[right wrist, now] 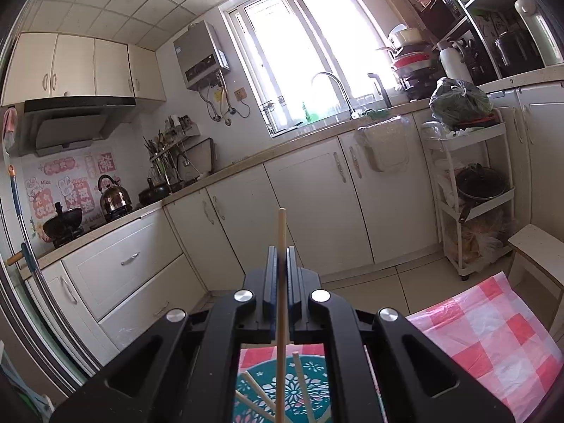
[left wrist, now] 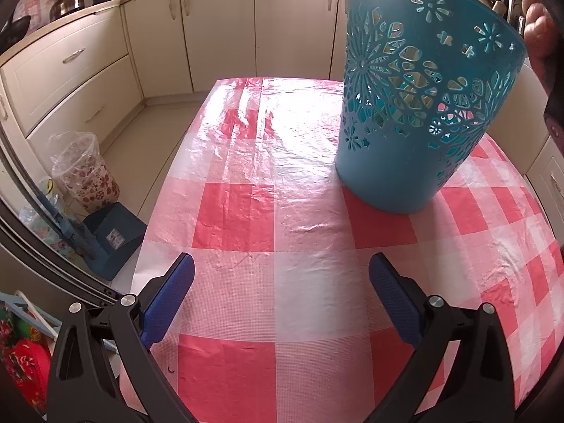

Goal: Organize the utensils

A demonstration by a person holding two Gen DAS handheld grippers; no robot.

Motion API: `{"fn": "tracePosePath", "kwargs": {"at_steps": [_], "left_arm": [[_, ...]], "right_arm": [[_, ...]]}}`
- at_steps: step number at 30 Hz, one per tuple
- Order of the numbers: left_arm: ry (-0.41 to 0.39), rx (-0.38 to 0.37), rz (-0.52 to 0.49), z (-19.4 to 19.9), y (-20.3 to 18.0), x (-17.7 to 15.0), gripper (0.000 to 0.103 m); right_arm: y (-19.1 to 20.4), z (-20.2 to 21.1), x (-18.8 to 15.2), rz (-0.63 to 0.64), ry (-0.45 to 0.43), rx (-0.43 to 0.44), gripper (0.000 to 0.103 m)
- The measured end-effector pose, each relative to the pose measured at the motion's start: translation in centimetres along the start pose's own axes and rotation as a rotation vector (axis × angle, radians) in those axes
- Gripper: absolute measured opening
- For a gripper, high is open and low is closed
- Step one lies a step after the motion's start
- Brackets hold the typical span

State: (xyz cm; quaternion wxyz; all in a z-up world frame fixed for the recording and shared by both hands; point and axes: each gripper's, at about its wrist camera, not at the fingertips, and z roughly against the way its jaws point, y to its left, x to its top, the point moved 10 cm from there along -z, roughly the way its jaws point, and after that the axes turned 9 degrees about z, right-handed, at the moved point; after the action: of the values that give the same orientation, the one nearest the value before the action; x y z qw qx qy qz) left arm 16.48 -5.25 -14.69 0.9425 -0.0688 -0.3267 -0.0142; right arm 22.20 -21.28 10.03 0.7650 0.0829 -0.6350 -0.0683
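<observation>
A teal cut-out utensil basket [left wrist: 416,105] stands on the red-and-white checked tablecloth [left wrist: 268,218], ahead and to the right of my left gripper [left wrist: 282,264], which is open and empty just above the cloth. My right gripper [right wrist: 282,250] is shut on a wooden chopstick [right wrist: 281,232] that stands upright between its blue pads, its top end above the fingertips. Its lower end reaches down into the basket [right wrist: 285,391], seen from above, where other chopsticks [right wrist: 303,384] lean. The hand holding the right gripper [left wrist: 539,24] shows at the top right of the left wrist view.
White kitchen cabinets [left wrist: 218,31] run behind the table. A floral bin [left wrist: 84,172] and a blue dustpan [left wrist: 116,236] stand on the floor to the left. A white trolley [right wrist: 472,190] and a stool [right wrist: 539,246] stand to the right of the table corner [right wrist: 493,320].
</observation>
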Motion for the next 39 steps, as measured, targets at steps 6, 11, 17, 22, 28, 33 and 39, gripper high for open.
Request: {"fn": "tracePosePath", "kwargs": {"at_steps": [6,11,17,22,28,33,39], "left_arm": [[0.002,0.0,-0.004,0.0,0.0,-0.1,0.095],[0.003,-0.001,-0.001,0.0,0.1,-0.1,0.095],[0.004,-0.016,0.016,0.0,0.4,0.0,0.095],[0.0,-0.019,0.026,0.0,0.6,0.1,0.095],[-0.002,-0.021,0.028,0.0,0.6,0.1,0.095],[-0.008,-0.025,0.018,0.3,0.6,0.2,0.095],[-0.021,-0.015,0.023,0.9,1.0,0.8,0.095]], "right_arm": [[0.9,0.2,-0.4,0.06,-0.013,-0.008,0.008],[1.2,0.6,-1.4,0.076,0.022,0.016,0.025],[0.9,4.3,-2.3,0.096,0.05,0.011,0.072],[-0.2,8.7,-3.6,0.172,0.095,-0.062,0.096],[-2.6,9.1,-11.6,0.221,0.408,-0.116,0.096],[-3.6,9.1,-17.1,0.232,0.621,-0.122,0.096],[-4.1,9.5,-19.5,0.067,0.732,-0.026,0.096]]}}
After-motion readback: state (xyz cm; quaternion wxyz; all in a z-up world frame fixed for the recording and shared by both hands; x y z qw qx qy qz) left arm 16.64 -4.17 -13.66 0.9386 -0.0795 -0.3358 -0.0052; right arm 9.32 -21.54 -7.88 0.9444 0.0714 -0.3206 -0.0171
